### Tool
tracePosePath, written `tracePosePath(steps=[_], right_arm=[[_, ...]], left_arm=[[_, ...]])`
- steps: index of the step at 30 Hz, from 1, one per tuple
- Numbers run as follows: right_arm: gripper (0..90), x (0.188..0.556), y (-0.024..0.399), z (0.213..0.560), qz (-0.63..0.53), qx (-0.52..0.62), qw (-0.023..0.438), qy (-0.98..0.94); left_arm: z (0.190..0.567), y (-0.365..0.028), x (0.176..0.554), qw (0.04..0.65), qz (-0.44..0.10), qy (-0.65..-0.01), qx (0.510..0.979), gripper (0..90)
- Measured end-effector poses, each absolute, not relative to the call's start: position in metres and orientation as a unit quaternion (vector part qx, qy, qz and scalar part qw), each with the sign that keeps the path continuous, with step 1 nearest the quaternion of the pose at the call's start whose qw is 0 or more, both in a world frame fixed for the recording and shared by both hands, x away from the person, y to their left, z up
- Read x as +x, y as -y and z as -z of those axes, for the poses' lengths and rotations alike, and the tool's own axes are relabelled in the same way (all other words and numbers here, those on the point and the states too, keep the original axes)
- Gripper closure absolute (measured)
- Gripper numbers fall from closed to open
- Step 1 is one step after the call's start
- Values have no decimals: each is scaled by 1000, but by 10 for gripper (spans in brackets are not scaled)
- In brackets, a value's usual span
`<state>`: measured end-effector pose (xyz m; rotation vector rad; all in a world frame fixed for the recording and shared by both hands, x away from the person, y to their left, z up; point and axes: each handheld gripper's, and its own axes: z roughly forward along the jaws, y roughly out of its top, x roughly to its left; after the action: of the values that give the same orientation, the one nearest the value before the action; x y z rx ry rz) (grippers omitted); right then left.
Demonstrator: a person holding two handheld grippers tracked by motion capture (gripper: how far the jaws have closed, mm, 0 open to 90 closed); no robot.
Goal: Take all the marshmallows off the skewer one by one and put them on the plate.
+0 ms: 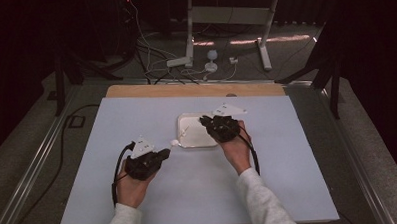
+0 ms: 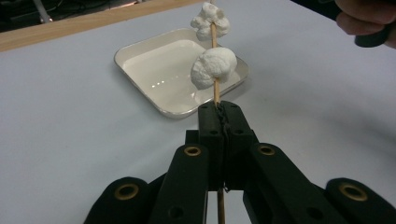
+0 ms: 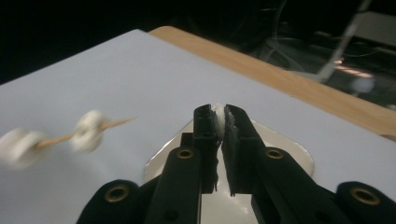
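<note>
Left hand-held gripper (image 2: 219, 109) clamped on skewer (image 2: 215, 88) – two marshmallows threaded, tip toward tray (image 2: 140, 63) – where right hand-held gripper (image 3: 216, 114) pinches a white piece (image 3: 217, 112) (likely marshmallow).

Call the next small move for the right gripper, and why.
Probably lift the right gripper off the tray and carry its white piece to the skewer tip. Its fingers are pinched on the piece over the tray, and the left gripper holds the skewer, two marshmallows already threaded.
</note>
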<state>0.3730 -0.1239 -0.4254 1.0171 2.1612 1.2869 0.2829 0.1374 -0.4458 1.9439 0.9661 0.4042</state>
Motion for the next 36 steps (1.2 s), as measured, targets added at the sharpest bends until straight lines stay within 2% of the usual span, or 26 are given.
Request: tracePosePath(steps=[6, 17, 20, 27, 32, 36], right_arm=[[828, 373, 123, 427, -481, 358, 177, -781], [812, 377, 114, 436, -472, 355, 162, -791], [766, 379, 114, 440, -470, 348, 138, -799], [735, 383, 111, 446, -452, 359, 151, -803], [800, 394, 113, 454, -430, 397, 168, -793], [797, 400, 115, 461, -414, 414, 166, -794]], left_arm=[[450, -127, 286, 443, -167, -387, 791, 898], [453, -123, 295, 433, -170, -396, 791, 898], [455, -122, 298, 429, -171, -405, 789, 898], [456, -119, 306, 425, -167, -409, 790, 898], [459, -113, 310, 420, -162, -402, 797, 898], [462, -112, 311, 417, -159, -403, 799, 898]])
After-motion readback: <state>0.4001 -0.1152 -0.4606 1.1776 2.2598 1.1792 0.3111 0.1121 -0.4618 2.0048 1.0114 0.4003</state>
